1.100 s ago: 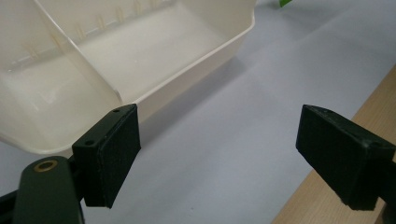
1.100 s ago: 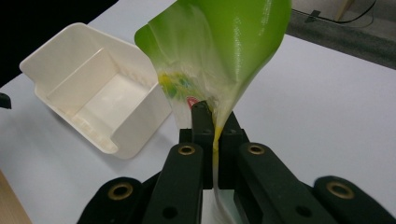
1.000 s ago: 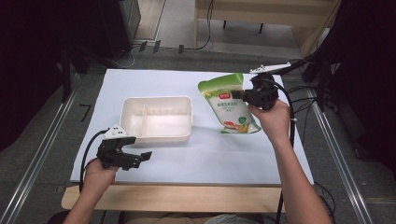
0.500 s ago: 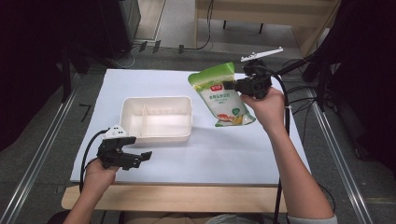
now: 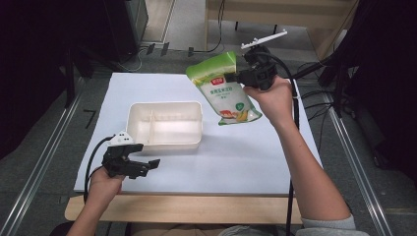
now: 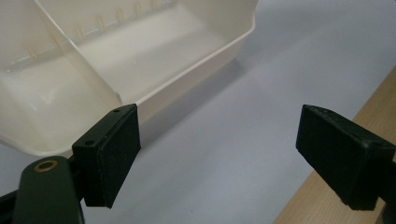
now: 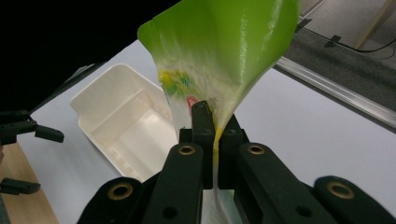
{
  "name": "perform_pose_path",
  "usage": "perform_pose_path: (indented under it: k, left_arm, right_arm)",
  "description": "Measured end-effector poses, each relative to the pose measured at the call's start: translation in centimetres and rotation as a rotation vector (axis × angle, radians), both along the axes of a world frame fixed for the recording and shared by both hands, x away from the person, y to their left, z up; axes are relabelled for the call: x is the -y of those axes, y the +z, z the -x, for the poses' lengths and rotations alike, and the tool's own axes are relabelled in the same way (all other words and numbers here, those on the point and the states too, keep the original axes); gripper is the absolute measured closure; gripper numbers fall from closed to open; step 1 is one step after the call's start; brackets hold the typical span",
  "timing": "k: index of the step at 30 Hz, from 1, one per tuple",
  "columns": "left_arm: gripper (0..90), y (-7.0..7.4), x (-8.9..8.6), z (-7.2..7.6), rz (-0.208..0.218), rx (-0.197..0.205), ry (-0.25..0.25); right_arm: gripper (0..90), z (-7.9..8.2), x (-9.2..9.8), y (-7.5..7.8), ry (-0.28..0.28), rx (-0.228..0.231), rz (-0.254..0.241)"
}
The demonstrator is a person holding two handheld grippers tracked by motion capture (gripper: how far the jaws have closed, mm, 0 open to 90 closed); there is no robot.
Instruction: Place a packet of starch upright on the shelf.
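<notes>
At the left, near the front edge of the white-topped table (image 5: 255, 157), my left gripper (image 5: 147, 166) sits low in my left hand (image 5: 105, 184), its black cable looping back toward me. Its jaws stand wide apart with nothing between them, pointing along the table toward the right. In the left gripper view one black pad (image 6: 112, 151) lies just in front of the near wall of the cream rectangular plastic tray (image 6: 154, 60), apart from it; the other pad hangs over the pale wooden strip at the table's edge (image 6: 336, 200).

The tray (image 5: 196, 140) rests flat on the table, left of centre, just beyond my left gripper. A thin partition splits it into a smaller left compartment and a wider right one; both look bare inside.

To the right, the green and white printed plastic pouch (image 5: 223, 86) is held up off the table, above and to the right of the tray, tilted with its green top toward the tray and its bottom end lower right. My right gripper (image 5: 242, 74), in my right hand (image 5: 275, 98), is clenched on the pouch's edge near the top. In the right gripper view the jaws pinch the thin seam, and the pouch (image 7: 224, 51) flares upward from them.
</notes>
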State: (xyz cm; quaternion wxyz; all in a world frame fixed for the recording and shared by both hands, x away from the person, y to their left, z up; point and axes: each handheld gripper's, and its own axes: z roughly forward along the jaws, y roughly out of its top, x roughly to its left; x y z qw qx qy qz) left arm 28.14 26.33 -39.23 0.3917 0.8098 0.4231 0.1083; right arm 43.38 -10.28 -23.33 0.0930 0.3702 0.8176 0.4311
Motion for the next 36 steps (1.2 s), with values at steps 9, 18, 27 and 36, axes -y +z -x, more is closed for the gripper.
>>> perform_pose_path:
  k: [9, 18, 27, 36]
  left_arm:
    - [14.7, 0.0, 0.0, 0.0, 0.002, -0.001, -0.003]
    - [14.7, 0.1, -0.1, 0.0, 0.011, 0.009, -0.002]
    - [14.7, 0.1, -0.1, 0.0, 0.007, 0.008, -0.005]
    - [14.7, 0.2, -0.1, 0.0, 0.003, 0.007, -0.013]
  right_arm:
    - [90.0, -0.6, -2.8, 2.7, 0.027, 0.031, 0.007]
    - [90.0, -1.3, -6.0, 3.8, 0.046, 0.038, 0.012]
    - [90.0, -2.0, -9.3, 3.5, 0.078, 0.015, 0.018]
    - [90.0, -2.3, -13.6, 2.5, 0.123, -0.006, 0.042]
